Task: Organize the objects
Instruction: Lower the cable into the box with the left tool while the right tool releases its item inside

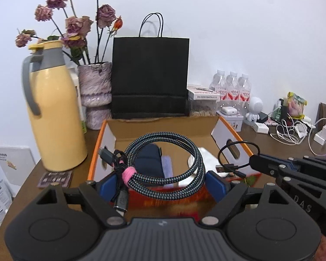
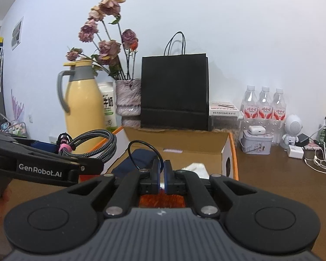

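1. A white wall (image 1: 250, 32) backs a brown wooden table (image 2: 271, 169).
2. An open cardboard box (image 1: 163, 128) sits before a black paper bag (image 1: 150, 76).
3. The left gripper (image 1: 160, 182), lettered "GenRobot.AI", holds a coiled braided cable (image 1: 173, 178) above the box.
4. The right gripper (image 2: 162, 169) is clenched on a thin black cable (image 2: 141, 145).

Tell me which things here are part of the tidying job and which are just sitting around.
In the job:
- braided cable coil, held across the left claw
- thin black cable, pinched in the shut right claw
- open cardboard box below them

Lying about:
- yellow thermos
- vase of dried roses
- black paper bag
- water bottles
- white chargers
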### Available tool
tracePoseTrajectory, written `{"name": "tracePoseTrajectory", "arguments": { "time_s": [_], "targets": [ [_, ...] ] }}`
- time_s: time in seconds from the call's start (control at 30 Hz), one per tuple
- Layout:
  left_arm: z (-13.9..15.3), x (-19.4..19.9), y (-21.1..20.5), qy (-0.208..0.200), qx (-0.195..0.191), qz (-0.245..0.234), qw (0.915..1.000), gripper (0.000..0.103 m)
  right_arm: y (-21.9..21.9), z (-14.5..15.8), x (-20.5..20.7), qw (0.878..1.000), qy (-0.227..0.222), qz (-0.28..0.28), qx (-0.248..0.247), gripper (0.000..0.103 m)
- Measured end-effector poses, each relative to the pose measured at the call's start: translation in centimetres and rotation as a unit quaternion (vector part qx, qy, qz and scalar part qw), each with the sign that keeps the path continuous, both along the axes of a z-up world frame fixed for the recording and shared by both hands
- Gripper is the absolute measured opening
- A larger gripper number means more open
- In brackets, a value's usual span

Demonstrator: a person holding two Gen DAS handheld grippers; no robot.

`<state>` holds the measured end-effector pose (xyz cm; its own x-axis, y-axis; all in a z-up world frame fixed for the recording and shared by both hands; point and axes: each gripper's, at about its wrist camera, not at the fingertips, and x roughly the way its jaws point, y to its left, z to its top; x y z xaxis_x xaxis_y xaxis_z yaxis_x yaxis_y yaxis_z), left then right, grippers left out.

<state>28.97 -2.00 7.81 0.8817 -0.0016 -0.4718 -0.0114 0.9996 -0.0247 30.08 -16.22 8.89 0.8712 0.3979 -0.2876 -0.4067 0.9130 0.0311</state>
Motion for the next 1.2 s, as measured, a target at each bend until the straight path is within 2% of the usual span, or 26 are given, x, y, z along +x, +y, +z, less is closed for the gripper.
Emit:
{"name": "tracePoseTrajectory", "arguments": {
  "time_s": [0.23, 0.4, 0.6, 0.7, 0.73, 0.77, 0.8, 0.83, 0.87, 0.9, 0.97, 1.07, 1.2],
  "targets": [
    [-0.9, 5.8, 0.1, -0.014, -0.005, 0.007, 0.9999, 0.084, 0.7, -0.9, 5.6, 1.000, -0.002, -0.001, 0.010, 0.003],
    [-1.6, 9.0, 0.3, -0.018, -0.006, 0.016, 0.9997, 0.084, 1.3, -1.4, 9.4, 1.000, 0.001, 0.004, 0.001, 0.003],
    [-2.0, 11.7, 0.9, -0.010, 0.002, 0.019, 0.9998, 0.085, 1.7, -2.3, 12.1, 1.000, 0.007, -0.003, -0.021, 0.003],
    [-2.4, 12.4, 1.3, 0.001, 0.005, 0.027, 0.9996, 0.092, 1.8, -2.9, 13.2, 0.999, 0.030, -0.008, -0.036, 0.007],
    [-2.6, 12.6, 1.5, 0.004, 0.006, 0.034, 0.9994, 0.100, 1.7, -3.2, 13.6, 0.998, 0.041, -0.011, -0.042, 0.009],
    [-2.8, 12.9, 1.7, 0.009, 0.006, 0.042, 0.9991, 0.103, 1.6, -3.5, 13.9, 0.998, 0.051, -0.015, -0.043, 0.019],
    [-3.0, 13.0, 1.9, 0.014, 0.006, 0.048, 0.9987, 0.103, 1.4, -3.7, 14.2, 0.997, 0.059, -0.022, -0.041, 0.041],
    [-3.2, 13.2, 2.1, 0.022, 0.006, 0.054, 0.9983, 0.103, 1.1, -4.0, 14.3, 0.996, 0.069, -0.027, -0.039, 0.055],
    [-3.4, 13.4, 2.3, 0.028, 0.003, 0.057, 0.9980, 0.103, 0.8, -4.2, 14.4, 0.996, 0.075, -0.031, -0.037, 0.076],
    [-3.5, 13.5, 2.5, 0.034, 0.000, 0.059, 0.9977, 0.103, 0.6, -4.3, 14.3, 0.996, 0.077, -0.031, -0.035, 0.085],
    [-3.7, 13.6, 2.8, 0.042, -0.003, 0.064, 0.9970, 0.103, 0.4, -4.1, 14.1, 0.996, 0.077, -0.031, -0.032, 0.087],
    [-3.7, 13.2, 2.9, 0.043, -0.005, 0.066, 0.9969, 0.103, 0.3, -3.7, 13.6, 0.997, 0.070, -0.025, -0.024, 0.097],
    [-3.3, 12.3, 2.9, 0.038, -0.005, 0.064, 0.9972, 0.103, 0.6, -3.0, 12.5, 0.998, 0.057, -0.021, -0.026, 0.101]
  ]
}}
